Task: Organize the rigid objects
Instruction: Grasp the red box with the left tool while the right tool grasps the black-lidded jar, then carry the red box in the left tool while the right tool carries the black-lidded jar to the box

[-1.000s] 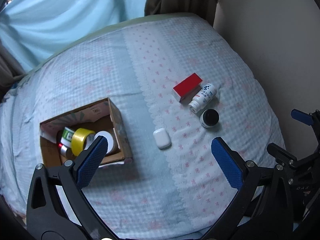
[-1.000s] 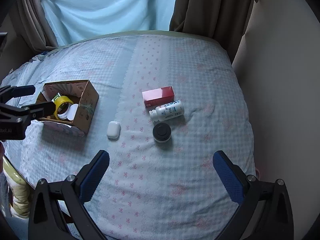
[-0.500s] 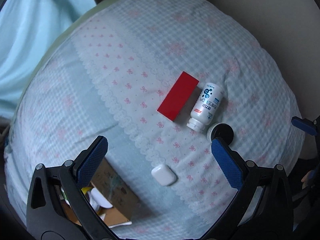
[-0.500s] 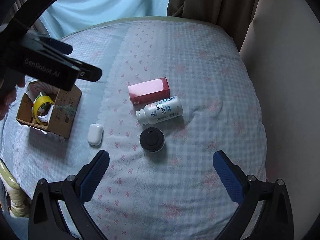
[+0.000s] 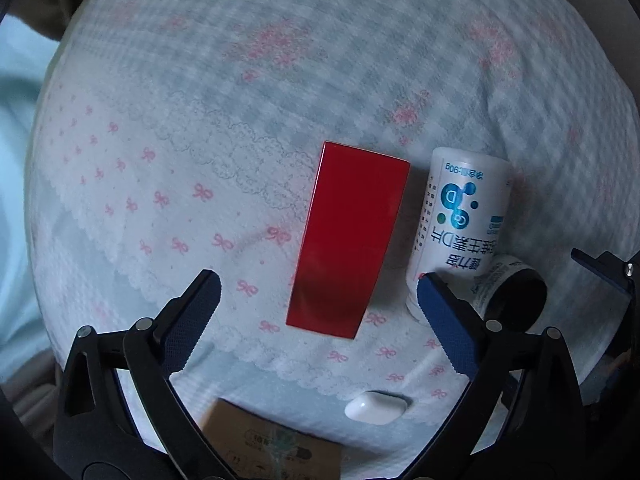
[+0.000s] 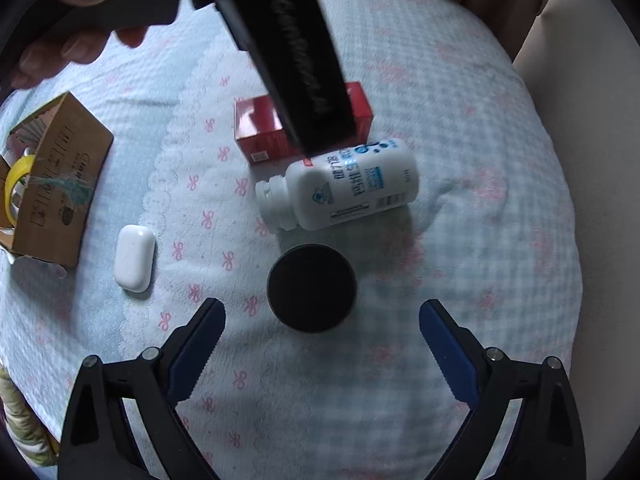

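Left tool (image 5: 318, 294) spread wide, empty, straddling red box (image 5: 347, 240) at frame centre for pickup. Right tool (image 6: 322, 322) likewise spread, empty, above black lid (image 6: 311, 287).

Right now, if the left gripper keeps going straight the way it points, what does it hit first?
Most likely the red box: it lies centred between the open left gripper fingers, with the white bottle just right of that line. Depth is hard to judge.

Checked bedspread (image 6: 460, 92) with pink bows — red box (image 5: 350, 236), white bottle (image 6: 344, 184), black-lidded jar (image 6: 312, 286), white case (image 6: 134, 258), cardboard box (image 6: 60, 184)
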